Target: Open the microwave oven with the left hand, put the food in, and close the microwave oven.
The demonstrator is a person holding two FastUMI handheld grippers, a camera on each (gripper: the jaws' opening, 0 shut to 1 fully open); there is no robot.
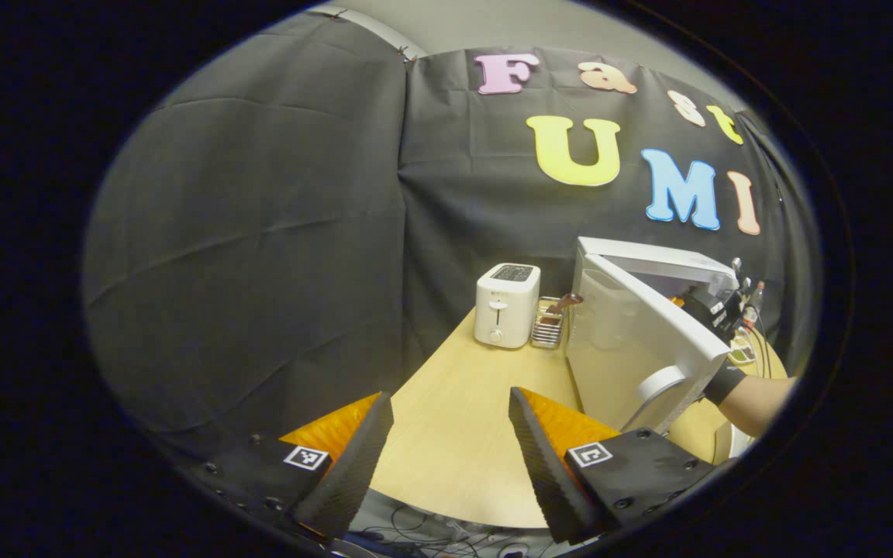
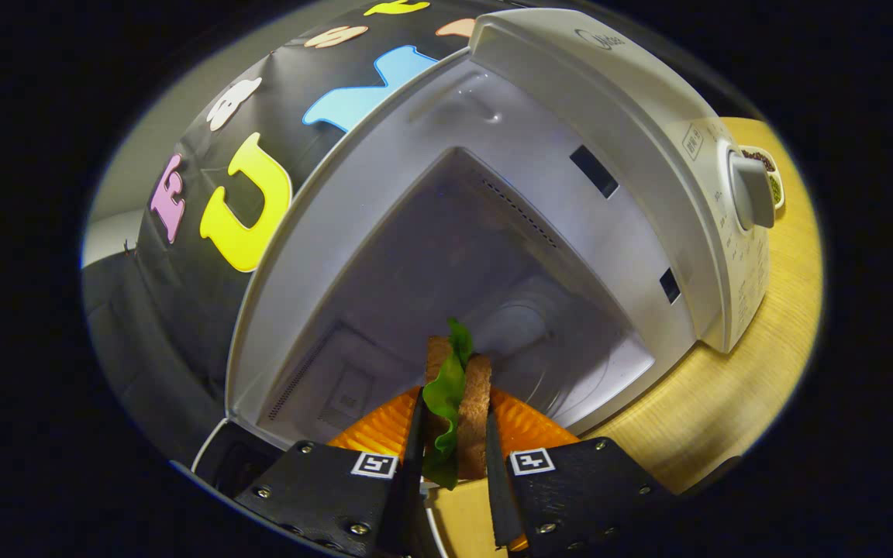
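The white microwave (image 1: 652, 267) stands at the right of the wooden table with its door (image 1: 632, 341) swung open toward me. My left gripper (image 1: 450, 442) hangs open over the table's near edge, left of the door, holding nothing. Beyond the door I see the other gripper (image 1: 714, 310) and the hand (image 1: 756, 399) that holds it, reaching into the oven. In the right gripper view my right gripper (image 2: 453, 430) is shut on a sandwich (image 2: 458, 403) of brown bread with green lettuce, held at the mouth of the open microwave cavity (image 2: 462, 310).
A white toaster (image 1: 506, 304) and a small wire rack (image 1: 547, 322) stand at the table's far edge, left of the microwave. A small dish of food (image 2: 764, 174) sits beside the microwave's knob (image 2: 749, 190). Cables lie below the table's near edge (image 1: 446, 535).
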